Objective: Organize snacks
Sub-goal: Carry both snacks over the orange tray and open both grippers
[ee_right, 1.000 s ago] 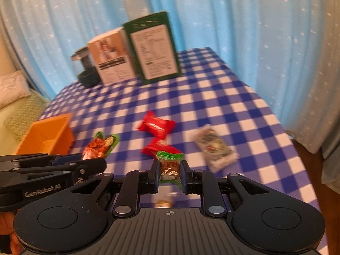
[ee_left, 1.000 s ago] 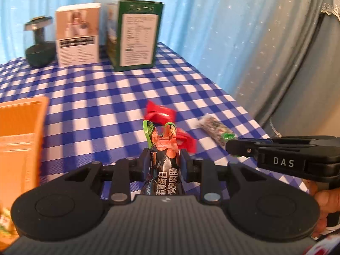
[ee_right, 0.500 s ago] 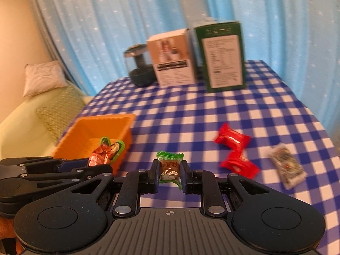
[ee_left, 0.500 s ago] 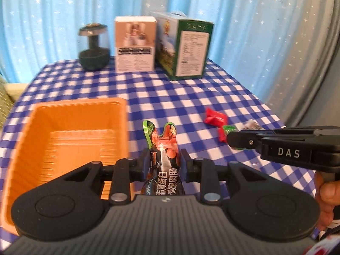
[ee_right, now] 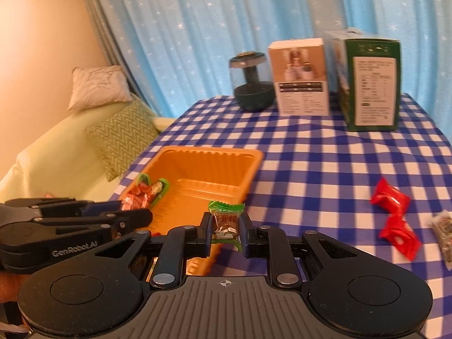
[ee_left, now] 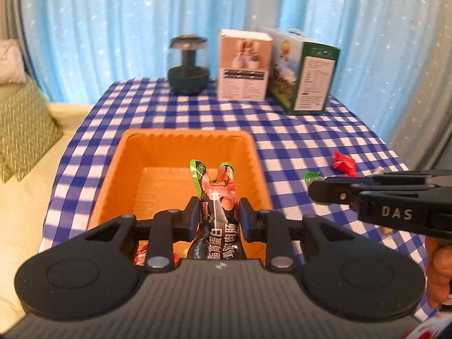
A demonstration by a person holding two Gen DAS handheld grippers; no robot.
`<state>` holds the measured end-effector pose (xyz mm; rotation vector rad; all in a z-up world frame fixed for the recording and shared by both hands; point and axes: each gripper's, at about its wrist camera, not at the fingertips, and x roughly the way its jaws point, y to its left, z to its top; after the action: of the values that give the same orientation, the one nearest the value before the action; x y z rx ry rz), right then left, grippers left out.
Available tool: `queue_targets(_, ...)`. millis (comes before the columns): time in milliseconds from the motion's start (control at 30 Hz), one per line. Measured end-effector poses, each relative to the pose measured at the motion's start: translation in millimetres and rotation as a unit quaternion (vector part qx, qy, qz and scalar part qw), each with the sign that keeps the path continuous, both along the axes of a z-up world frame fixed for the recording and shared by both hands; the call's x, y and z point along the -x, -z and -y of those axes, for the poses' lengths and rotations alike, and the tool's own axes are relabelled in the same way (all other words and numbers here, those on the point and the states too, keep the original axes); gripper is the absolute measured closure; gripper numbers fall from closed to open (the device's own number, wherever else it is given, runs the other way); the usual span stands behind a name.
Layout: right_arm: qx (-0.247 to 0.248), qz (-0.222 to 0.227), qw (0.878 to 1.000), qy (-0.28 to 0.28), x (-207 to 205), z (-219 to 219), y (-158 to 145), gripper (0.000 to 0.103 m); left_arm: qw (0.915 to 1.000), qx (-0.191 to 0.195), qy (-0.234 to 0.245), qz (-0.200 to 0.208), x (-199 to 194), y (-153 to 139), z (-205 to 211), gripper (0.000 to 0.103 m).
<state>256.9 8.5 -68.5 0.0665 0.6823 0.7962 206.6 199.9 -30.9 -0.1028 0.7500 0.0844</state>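
My left gripper (ee_left: 217, 214) is shut on a sausage snack packet (ee_left: 217, 197) with green and red ends, held over the orange tray (ee_left: 141, 152). In the right wrist view the packet (ee_right: 144, 195) hangs above the tray's (ee_right: 212, 163) left side. My right gripper (ee_right: 226, 230) is shut on a small green-wrapped candy (ee_right: 226, 220), just above the tray's near right rim. Two red candies (ee_right: 391, 200) and a grey snack packet (ee_right: 443, 226) lie on the checked cloth to the right.
A dark round humidifier (ee_left: 188, 65), a white box (ee_left: 244, 65) and a green box (ee_left: 305, 70) stand at the table's back edge before blue curtains. A sofa with cushions (ee_right: 121, 135) lies left of the table. Some red wrappers (ee_left: 141, 255) lie in the tray's near end.
Both grippers have swung left from the loose snacks to the orange tray, each keeping its snack. The left gripper now hangs over the tray; the right is at its rim.
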Motion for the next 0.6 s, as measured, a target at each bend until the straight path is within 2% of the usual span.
queue_targets(133, -0.001, 0.002, 1.000, -0.013, 3.6, -17.3, 0.8, 0.083, 0.9997, -0.015, -0.019, -0.008, 4.1, 3.5, -17.8, 0.077)
queue_targets(333, 0.014, 0.004, 0.999, -0.031, 6.5, -41.5, 9.3, 0.083, 0.9989, 0.010, -0.045, -0.010, 8.2, 4.5, -43.6, 0.077)
queue_targets(600, 0.036, 0.008, 0.998, -0.044, 5.4, -56.1, 22.6, 0.083, 0.9986, 0.013, -0.049, -0.015, 5.9, 6.3, -52.0, 0.077)
